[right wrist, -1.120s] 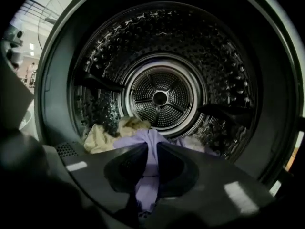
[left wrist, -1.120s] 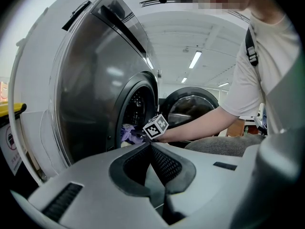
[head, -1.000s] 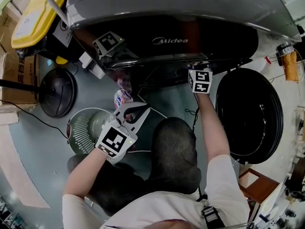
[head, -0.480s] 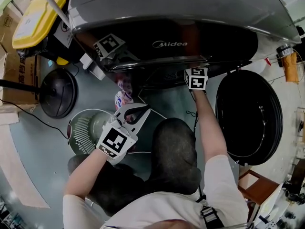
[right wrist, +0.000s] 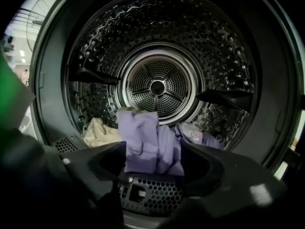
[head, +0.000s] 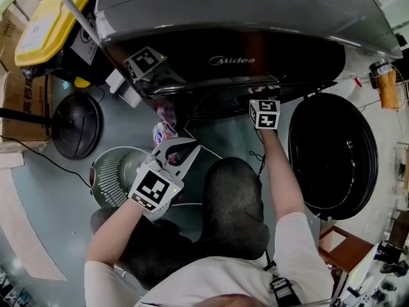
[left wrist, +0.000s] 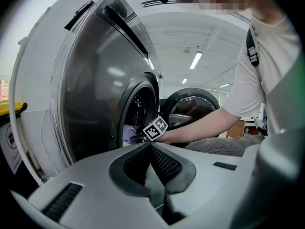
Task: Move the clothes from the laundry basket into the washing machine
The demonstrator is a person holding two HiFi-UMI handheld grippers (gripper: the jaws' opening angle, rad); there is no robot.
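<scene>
the right tongs reach into the mouth of the washing machine, at the upper middle of the head view. their jaws have just been opening and now stand released. a lilac garment shows in the gap between them, but the pads do not press on it. it lies at the bottom front of the steel drum, with a cream garment just to its left and more lilac cloth to its right. the round door hangs wide open at the right of the head view.

the left tongs are clenched, jaw tips together, with nothing between them. they hang over the laundry basket, which stands on the floor at the lower left, beside the person's knee. in the left gripper view they point towards the machine's open front.
</scene>
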